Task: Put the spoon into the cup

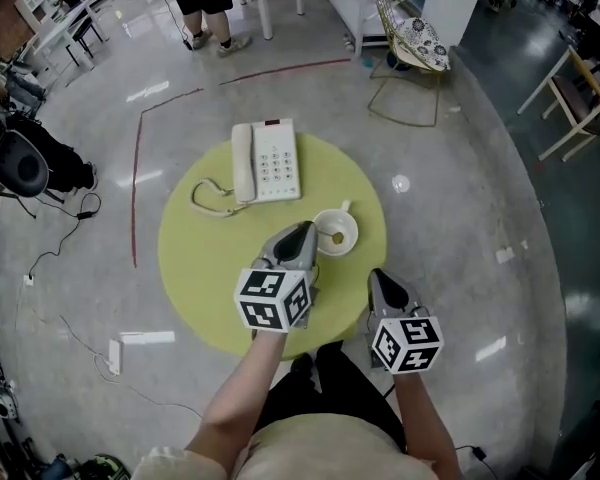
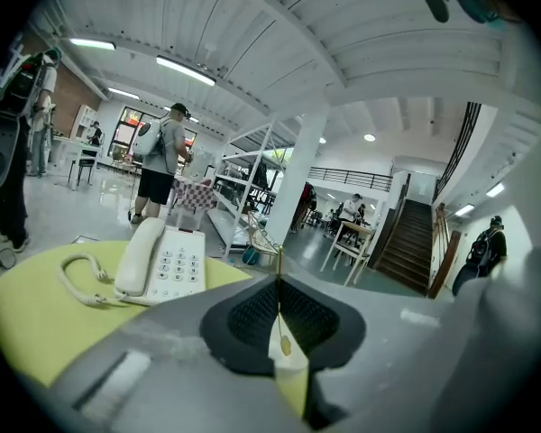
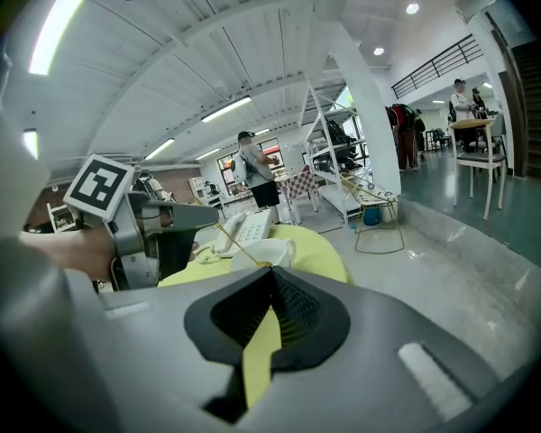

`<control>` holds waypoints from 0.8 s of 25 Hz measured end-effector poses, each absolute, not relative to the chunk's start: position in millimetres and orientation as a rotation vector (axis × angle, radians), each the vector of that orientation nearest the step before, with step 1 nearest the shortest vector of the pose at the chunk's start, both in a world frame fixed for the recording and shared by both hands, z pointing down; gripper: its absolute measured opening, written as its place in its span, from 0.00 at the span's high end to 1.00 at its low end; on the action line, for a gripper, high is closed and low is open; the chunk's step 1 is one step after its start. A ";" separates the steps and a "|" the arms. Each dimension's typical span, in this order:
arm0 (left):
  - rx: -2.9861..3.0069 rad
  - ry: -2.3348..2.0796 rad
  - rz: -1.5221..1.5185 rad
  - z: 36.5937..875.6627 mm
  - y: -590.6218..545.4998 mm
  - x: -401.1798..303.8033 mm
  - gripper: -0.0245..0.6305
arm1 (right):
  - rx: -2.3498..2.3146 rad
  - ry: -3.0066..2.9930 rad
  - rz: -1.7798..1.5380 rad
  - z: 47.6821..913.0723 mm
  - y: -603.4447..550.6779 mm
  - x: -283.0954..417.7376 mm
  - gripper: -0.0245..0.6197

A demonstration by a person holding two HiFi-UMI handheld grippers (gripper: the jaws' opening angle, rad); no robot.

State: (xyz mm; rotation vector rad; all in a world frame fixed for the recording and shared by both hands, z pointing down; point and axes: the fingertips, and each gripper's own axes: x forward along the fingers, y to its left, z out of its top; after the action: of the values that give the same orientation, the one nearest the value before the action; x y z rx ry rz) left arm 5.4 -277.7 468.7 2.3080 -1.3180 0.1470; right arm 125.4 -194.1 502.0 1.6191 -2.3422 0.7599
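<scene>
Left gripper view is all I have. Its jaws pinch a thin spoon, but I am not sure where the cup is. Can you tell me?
Observer: In the head view the cup stands on the yellow table, just ahead of the left gripper.
Operator: Is the spoon over it?
Observer: Yes. In the right gripper view the spoon slants down from the left gripper to the cup's rim.
Operator: And the other gripper?
Observer: The right gripper is shut on nothing, at the table's near right edge, apart from the cup.
</scene>
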 end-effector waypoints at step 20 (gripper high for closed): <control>2.176 -1.317 0.157 511.5 -290.2 13.9 0.95 | 1.551 -2.327 0.804 524.9 -212.1 126.3 0.96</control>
State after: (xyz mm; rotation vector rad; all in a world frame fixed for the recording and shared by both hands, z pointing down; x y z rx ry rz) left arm 13.9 -290.2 511.5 2.1762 -1.3175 0.1573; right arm 126.3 -212.1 524.9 1.5511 -2.3267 0.8040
